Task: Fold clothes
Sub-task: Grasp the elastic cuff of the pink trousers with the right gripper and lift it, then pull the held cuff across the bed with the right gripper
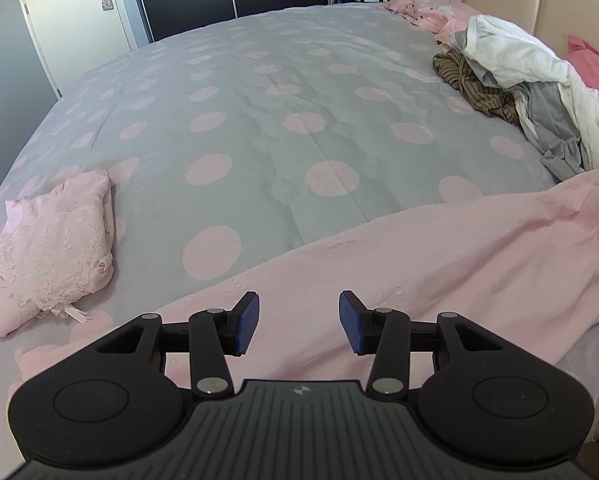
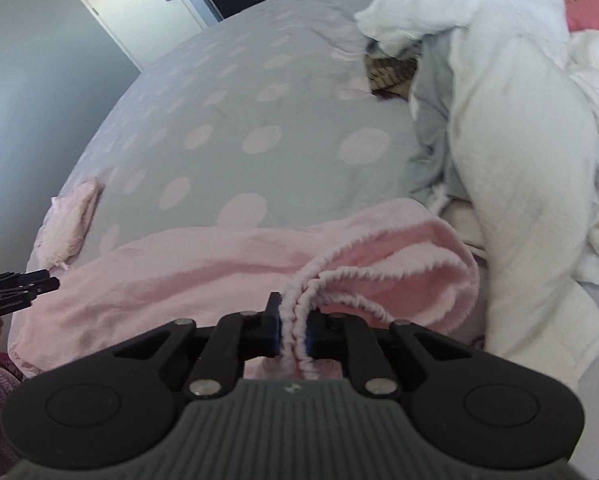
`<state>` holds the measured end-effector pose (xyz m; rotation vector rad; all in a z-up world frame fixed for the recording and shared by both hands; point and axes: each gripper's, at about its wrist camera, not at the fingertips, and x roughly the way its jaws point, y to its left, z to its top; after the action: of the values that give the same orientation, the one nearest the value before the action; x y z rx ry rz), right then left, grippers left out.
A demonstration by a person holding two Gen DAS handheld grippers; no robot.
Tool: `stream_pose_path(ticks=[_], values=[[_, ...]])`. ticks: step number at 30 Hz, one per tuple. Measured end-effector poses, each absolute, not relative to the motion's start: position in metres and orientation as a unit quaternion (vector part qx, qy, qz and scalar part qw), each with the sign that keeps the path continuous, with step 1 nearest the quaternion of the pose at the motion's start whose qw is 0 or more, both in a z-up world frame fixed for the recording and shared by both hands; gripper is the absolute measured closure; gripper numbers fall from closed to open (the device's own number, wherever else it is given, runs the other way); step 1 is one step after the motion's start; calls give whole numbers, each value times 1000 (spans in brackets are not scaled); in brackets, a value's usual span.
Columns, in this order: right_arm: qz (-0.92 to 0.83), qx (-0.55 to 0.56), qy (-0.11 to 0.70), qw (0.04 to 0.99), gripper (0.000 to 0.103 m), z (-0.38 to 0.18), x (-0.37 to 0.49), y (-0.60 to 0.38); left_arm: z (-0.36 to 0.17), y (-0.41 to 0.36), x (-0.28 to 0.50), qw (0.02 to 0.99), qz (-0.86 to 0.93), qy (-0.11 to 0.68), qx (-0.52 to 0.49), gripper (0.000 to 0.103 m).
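A pale pink garment [image 1: 439, 256] lies spread along the near edge of the bed. My left gripper [image 1: 298, 323] hovers just over it, open, with nothing between its blue pads. In the right wrist view the same pink garment [image 2: 187, 276] has its ruffled elastic hem bunched and lifted. My right gripper [image 2: 293, 327] is shut on that hem, which loops up and away to the right. The left gripper [image 2: 19, 284] shows at the left edge of that view.
A folded pink lace garment [image 1: 55, 248] rests at the left on the grey bedspread [image 1: 283, 92] with pink dots. A pile of white, grey and striped clothes [image 1: 535, 80] lies at the right by the headboard; its white clothes [image 2: 511, 128] crowd my right gripper.
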<state>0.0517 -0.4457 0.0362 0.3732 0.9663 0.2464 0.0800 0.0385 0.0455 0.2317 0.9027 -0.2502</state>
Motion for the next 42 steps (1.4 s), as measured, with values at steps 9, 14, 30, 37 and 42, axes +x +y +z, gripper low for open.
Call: stream_pose_path(ticks=[9,14,30,37,42], values=[[139,84,483,861,91,55,74,-373,49,84,61,892,-95,435,80,61],[84,36,531,842,91,28,72,-391,48,101,56,891,-86,440,70,61],[-35,27,590,806,86,-31,50,-474,32,69,65,878,-110,453,111,61],[-51,59,573,816,57,-26,33,-496,28,55,71,872,-118,458,125,61],[-62,129,562,815,46,-31,21,-525,27,45,73,870,-123,459,131,61]])
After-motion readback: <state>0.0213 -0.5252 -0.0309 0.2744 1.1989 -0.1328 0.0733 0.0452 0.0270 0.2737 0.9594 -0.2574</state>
